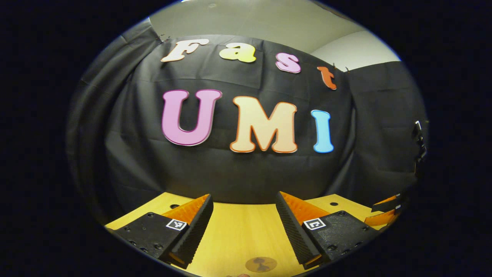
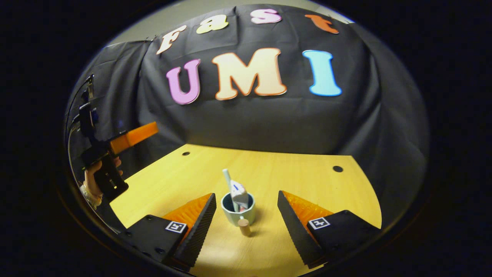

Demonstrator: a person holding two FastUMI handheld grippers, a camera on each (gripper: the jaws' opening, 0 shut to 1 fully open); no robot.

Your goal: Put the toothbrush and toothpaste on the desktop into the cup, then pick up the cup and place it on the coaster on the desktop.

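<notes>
Now the cup (image 2: pixel 238 209) stands upright on the bench (image 2: pixel 307 181), and the toothbrush (image 2: pixel 227 181) and the toothpaste (image 2: pixel 239 194) are already inside it. So the job left, I think, is to lift the cup and set it on the coaster (image 1: pixel 261 264).

The right gripper (image 2: pixel 246 223) has its jaws wide open, one on each side of the cup and not touching it. The cup's little handle (image 2: pixel 243 227) sticks out toward this gripper. To do this step well, slide the jaws forward until the cup sits between them, then squeeze gently on the round wall. Lift straight up so the cup does not tip.

The toothbrush is the long thing. It stands almost straight up and leans a little to the left and away, with its top above the rim. The toothpaste stands up too, leaning against the cup's far side.

The left gripper (image 1: pixel 244 227) also has its jaws open and holds nothing. It hangs over the bench, and the flat round coaster lies just below it, near the front edge. In the right gripper view a hand (image 2: pixel 90 181) holds that gripper up at the left, well apart from the cup.
</notes>
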